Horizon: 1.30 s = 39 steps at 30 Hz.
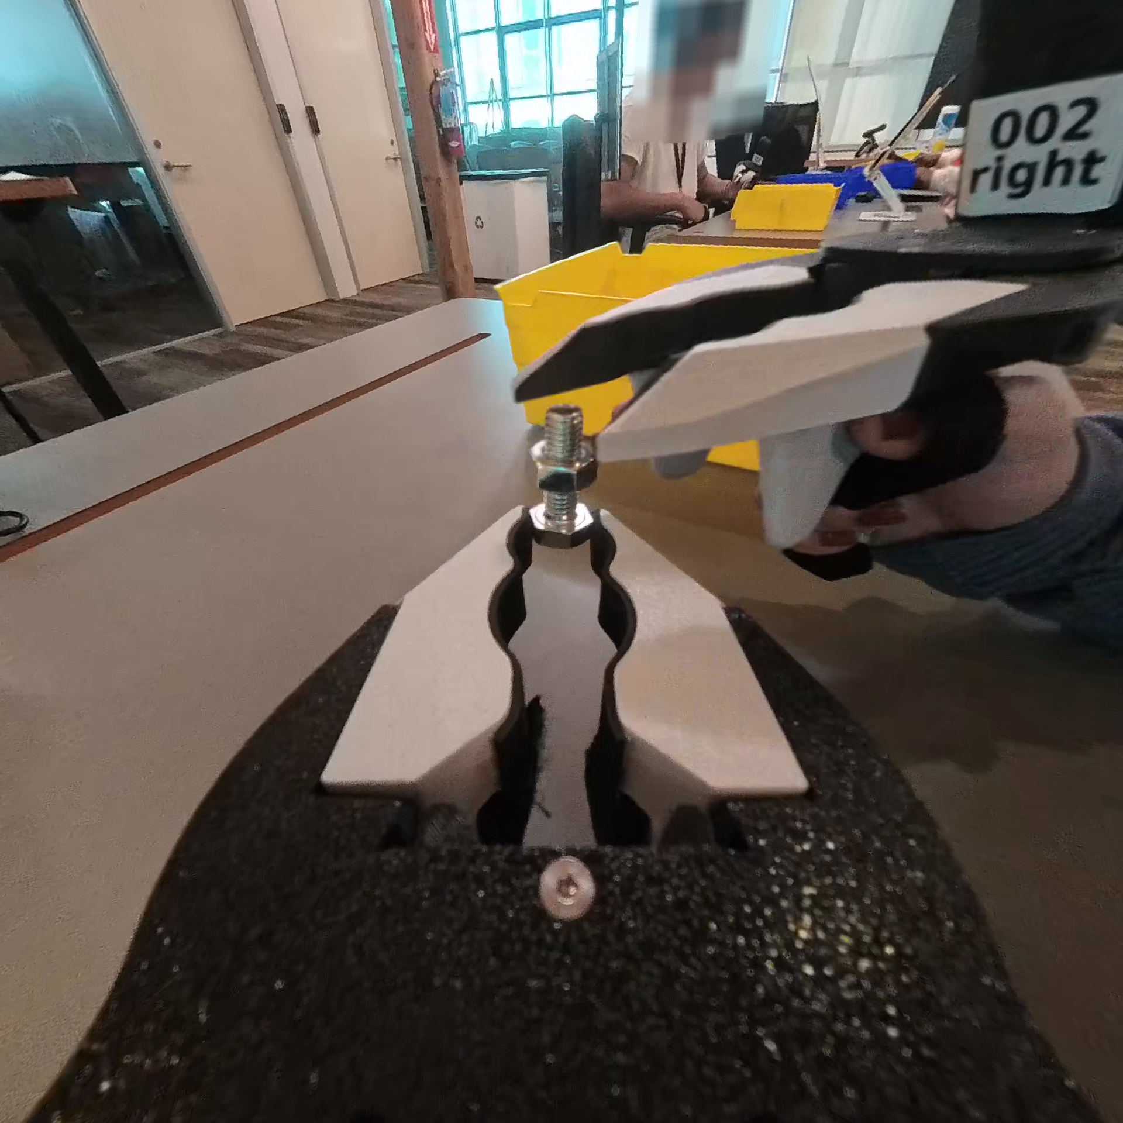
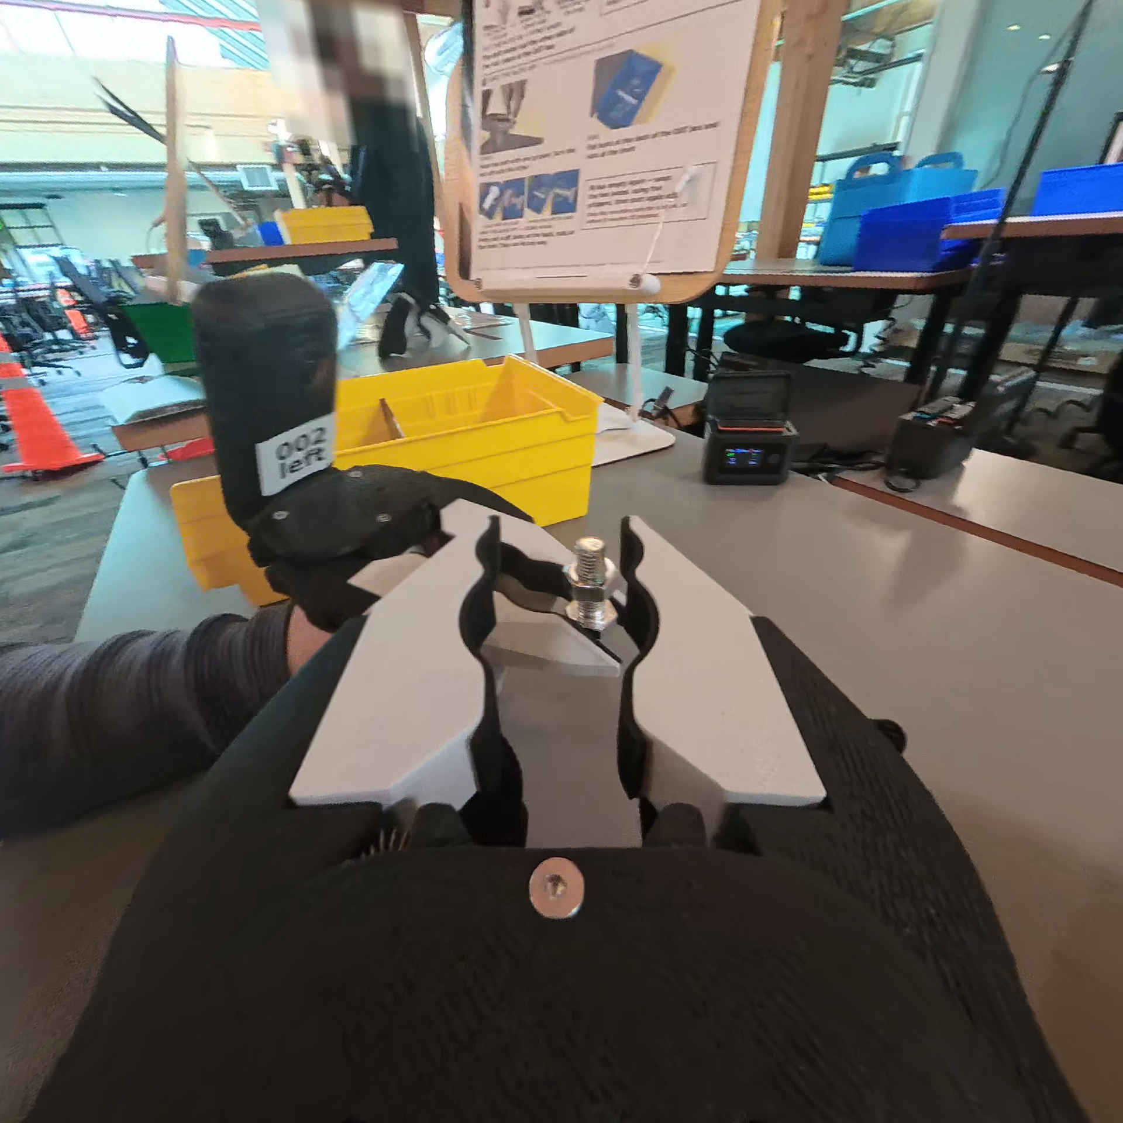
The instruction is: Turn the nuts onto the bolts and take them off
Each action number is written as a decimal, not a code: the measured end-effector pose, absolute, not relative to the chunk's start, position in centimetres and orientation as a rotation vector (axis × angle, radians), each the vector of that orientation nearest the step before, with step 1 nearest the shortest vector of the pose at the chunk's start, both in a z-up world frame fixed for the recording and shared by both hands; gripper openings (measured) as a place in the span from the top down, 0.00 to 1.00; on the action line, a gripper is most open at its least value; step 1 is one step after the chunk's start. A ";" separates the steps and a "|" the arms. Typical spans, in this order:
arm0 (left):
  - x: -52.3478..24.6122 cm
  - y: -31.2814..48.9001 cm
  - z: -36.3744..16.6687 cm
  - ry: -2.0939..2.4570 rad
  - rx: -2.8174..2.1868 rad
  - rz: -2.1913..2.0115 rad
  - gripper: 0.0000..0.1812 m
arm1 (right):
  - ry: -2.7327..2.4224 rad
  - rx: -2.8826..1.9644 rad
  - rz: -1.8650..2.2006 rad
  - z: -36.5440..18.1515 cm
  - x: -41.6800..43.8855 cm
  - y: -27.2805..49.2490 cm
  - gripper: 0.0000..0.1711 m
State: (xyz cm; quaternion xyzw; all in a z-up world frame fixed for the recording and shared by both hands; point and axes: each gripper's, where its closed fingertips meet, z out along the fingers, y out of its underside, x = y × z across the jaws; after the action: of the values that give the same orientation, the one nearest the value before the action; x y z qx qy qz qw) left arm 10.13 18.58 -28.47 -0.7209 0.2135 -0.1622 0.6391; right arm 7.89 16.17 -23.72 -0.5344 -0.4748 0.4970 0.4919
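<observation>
The bolt (image 1: 562,462) is the thing to look at here: it stands upright, threads up, above the grey bench (image 1: 273,547), with its hex head pinched between the tips of the left claw (image 1: 558,527). So the left claw is clamped on the bolt's head, and nothing else seems to hold it up.

A nut (image 1: 562,457) sits partway down the thread, above the head, with bare thread showing above and below it.

The right claw (image 1: 562,419) comes in from the bolt's right side at nut height. Its fingers stand apart; one finger (image 1: 729,395) has its edge right against the nut, the other (image 1: 607,340) passes behind the top of the bolt. In the right wrist view the bolt (image 2: 590,586) sits inside that gap, closer to the right-hand finger (image 2: 699,638), so it isn't gripping.

Behind the bolt there's a yellow bin (image 2: 486,419) on the bench, and a hand (image 1: 948,480) in a dark sleeve holds the right claw's handle.
</observation>
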 end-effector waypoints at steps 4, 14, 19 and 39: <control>10.5 18.3 -27.7 0.517 -1.588 -0.344 0.90 | -1.154 -1.306 1.184 -24.0 8.0 16.5 0.94; 9.8 18.7 -26.9 0.454 -1.533 -0.304 0.60 | -1.099 -1.248 0.947 -17.6 13.7 17.2 0.96; 9.2 19.1 -27.0 0.415 -1.548 -0.285 0.57 | -1.236 -1.701 0.543 -19.8 23.7 22.4 0.96; 9.2 19.1 -27.6 0.416 -1.587 -0.293 0.63 | -1.290 -2.491 0.130 -34.7 35.6 29.5 0.82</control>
State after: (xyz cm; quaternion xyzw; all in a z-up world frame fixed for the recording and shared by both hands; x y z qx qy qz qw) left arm 9.18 19.13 -27.58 -0.7048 0.1848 -0.1302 0.6724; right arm 35.57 29.49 -34.69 -0.8747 -0.4531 0.0457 0.1660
